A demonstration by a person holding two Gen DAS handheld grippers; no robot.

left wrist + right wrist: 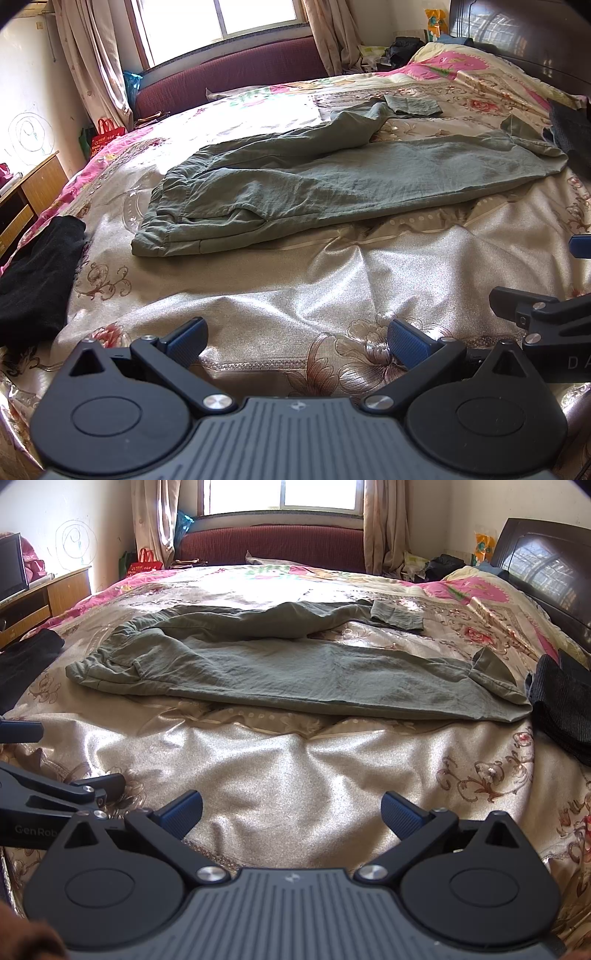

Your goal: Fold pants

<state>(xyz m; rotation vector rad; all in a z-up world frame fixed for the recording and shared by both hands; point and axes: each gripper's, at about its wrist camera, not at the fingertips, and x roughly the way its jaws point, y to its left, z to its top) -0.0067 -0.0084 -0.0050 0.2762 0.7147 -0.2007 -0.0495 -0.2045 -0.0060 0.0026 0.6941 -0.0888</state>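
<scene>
Lying at the left edge of the bed, a folded black cloth (38, 280) rests on the shiny beige bedspread with its brown flower pattern (295, 280). Next along, the left gripper (295, 341) hangs low over bare bedspread near the front edge, its jaws spread wide with nothing between the blue pads. Beyond it, across the middle of the bed, the grey-green cotton pants (332, 173) lie spread out and wrinkled, waistband toward the left, the two legs running to the right and parted, the far leg ending in a turned cuff. Both grippers are well apart from the pants. Just beside the left one, the right gripper (291, 812) is likewise tilted down over the bedspread, jaws spread wide and holding nothing. At the right edge a dark grey ribbed garment (565, 709) sits touching the near leg's hem.
</scene>
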